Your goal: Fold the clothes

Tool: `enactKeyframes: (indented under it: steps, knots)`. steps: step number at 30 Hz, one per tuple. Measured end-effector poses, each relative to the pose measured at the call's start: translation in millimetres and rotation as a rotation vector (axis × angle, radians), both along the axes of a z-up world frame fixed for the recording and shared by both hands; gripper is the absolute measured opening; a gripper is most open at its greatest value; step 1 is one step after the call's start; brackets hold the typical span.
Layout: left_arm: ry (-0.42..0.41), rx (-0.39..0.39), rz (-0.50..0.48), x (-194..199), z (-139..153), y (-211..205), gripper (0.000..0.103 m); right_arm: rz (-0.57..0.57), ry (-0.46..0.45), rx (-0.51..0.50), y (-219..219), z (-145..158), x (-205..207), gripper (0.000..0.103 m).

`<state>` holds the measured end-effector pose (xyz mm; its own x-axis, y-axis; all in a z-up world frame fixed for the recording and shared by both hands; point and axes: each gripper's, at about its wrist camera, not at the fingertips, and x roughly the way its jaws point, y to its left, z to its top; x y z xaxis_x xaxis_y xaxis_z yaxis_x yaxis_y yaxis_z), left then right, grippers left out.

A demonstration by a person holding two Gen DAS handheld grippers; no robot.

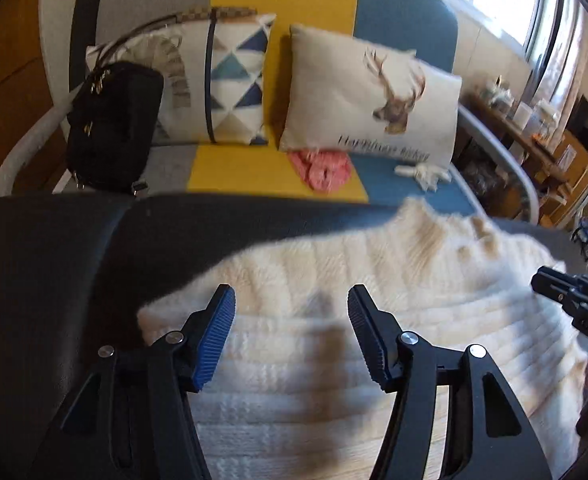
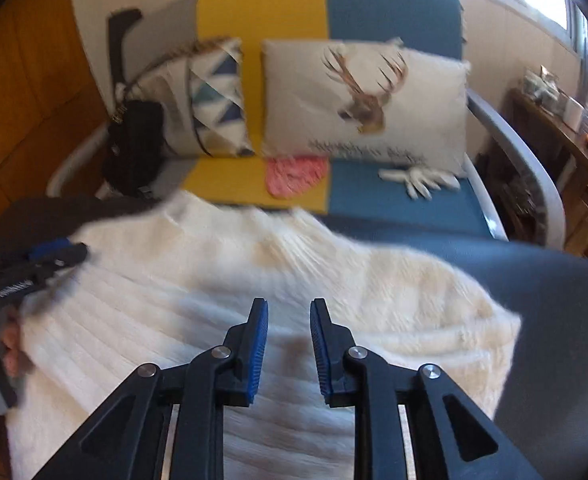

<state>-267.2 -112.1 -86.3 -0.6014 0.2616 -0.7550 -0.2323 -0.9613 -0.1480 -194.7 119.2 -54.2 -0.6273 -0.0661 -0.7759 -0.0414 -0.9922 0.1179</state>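
— Two grippers over one garment. The cream knit sweater (image 1: pixel 334 360) lies spread on the dark upholstered seat (image 1: pixel 53 280), ribbed part nearest us, its fluffy far edge close to the sofa (image 1: pixel 394 184).

— Are they holding it?

— Neither, as far as I can see. The left gripper (image 1: pixel 291 332) stands wide open above the knit, nothing between its blue pads. The right gripper (image 2: pixel 289 344) is open too, though narrower, and also empty. Both hang over the ribbed part, side by side.

— Is it folded yet?

— I can't settle that. The near edge looks doubled, but the blur hides it. It could be laid flat and awaiting a fold, or already folded over once.

— So what could go wrong?

— The knit is thick and soft. A pinch might catch only the top layer, and then the fold would drag unevenly. The sweater's right side also lies near the seat's rim, so a sideways pull could slide it off. And the grippers are close together; a crossing move might knock one against the other.

— Anything in the way?

— No. The deer cushion (image 2: pixel 366 100) and pink cloth (image 2: pixel 294 176) sit well apart on the sofa.
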Motion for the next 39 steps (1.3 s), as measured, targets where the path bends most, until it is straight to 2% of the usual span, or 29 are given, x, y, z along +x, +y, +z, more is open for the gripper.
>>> enactKeyframes:
  steps: [3, 5, 8, 9, 12, 14, 16, 18, 20, 21, 24, 25, 27, 29, 32, 35, 37, 39]
  knots:
    - [0.025, 0.033, -0.066, -9.5, 15.7, 19.9, 0.062, 0.086, 0.019, 0.027, -27.8, 10.6, -23.4, 0.021]
    - [0.015, 0.003, -0.127, -20.8, 17.1, 43.9, 0.062, 0.077, -0.019, 0.080, -35.5, 2.4, -45.6, 0.021]
    - [-0.069, -0.072, -0.179, -41.7, -1.0, 74.9, 0.062, 0.033, -0.116, 0.103, -30.2, -28.2, -72.0, 0.021]
    - [-0.091, -0.094, -0.178, -47.1, -7.4, 80.6, 0.062, 0.026, -0.132, 0.101, -27.5, -37.8, -77.9, 0.021]
    - [-0.094, -0.133, -0.126, -53.8, -12.9, 82.8, 0.063, 0.008, -0.078, 0.039, -12.3, -35.4, -77.5, 0.021]
    - [-0.103, -0.095, -0.104, -51.2, -8.9, 76.4, 0.063, -0.008, -0.052, -0.019, -1.0, -27.5, -72.7, 0.021]
    - [-0.096, -0.047, -0.096, -46.1, -4.0, 68.8, 0.063, 0.001, -0.020, -0.008, 8.0, -17.5, -60.9, 0.021]
    - [-0.073, -0.001, -0.092, -43.3, 0.9, 64.1, 0.063, -0.020, -0.036, 0.021, 14.7, -22.7, -63.9, 0.021]
    - [-0.060, 0.010, -0.116, -46.8, 3.6, 71.8, 0.063, -0.040, -0.053, 0.050, 21.3, -28.0, -67.1, 0.021]
    - [-0.056, 0.001, -0.124, -49.5, 2.9, 76.6, 0.063, -0.051, -0.061, 0.065, 24.7, -30.7, -68.6, 0.021]
    - [-0.105, -0.101, -0.102, -70.6, -19.0, 91.1, 0.063, -0.082, -0.086, 0.110, 34.7, -38.8, -73.4, 0.021]
    - [-0.088, -0.101, -0.096, -70.5, -17.7, 89.4, 0.066, -0.078, -0.087, 0.115, 34.3, -36.6, -72.6, 0.021]
    - [-0.120, -0.054, -0.073, -69.7, -14.3, 79.7, 0.066, -0.085, -0.087, 0.095, 37.6, -28.6, -63.0, 0.021]
    - [-0.114, 0.020, -0.045, -57.1, -6.2, 60.3, 0.066, -0.054, -0.043, 0.049, 34.5, -16.2, -41.2, 0.021]
    - [-0.075, 0.082, -0.038, -16.6, 9.9, 27.8, 0.066, 0.037, 0.010, -0.035, 20.3, 0.3, 10.6, 0.023]
    - [-0.028, 0.106, -0.058, 38.3, 22.2, 4.6, 0.066, 0.078, 0.007, -0.036, 1.0, 5.2, 67.2, 0.024]
    - [-0.033, 0.118, -0.069, 78.1, 23.6, -8.0, 0.066, 0.072, -0.062, -0.055, -6.6, -10.2, 100.1, 0.024]
    - [-0.051, 0.111, -0.069, 116.8, 19.1, -16.0, 0.066, 0.035, -0.149, -0.043, -7.1, -37.8, 121.0, 0.024]
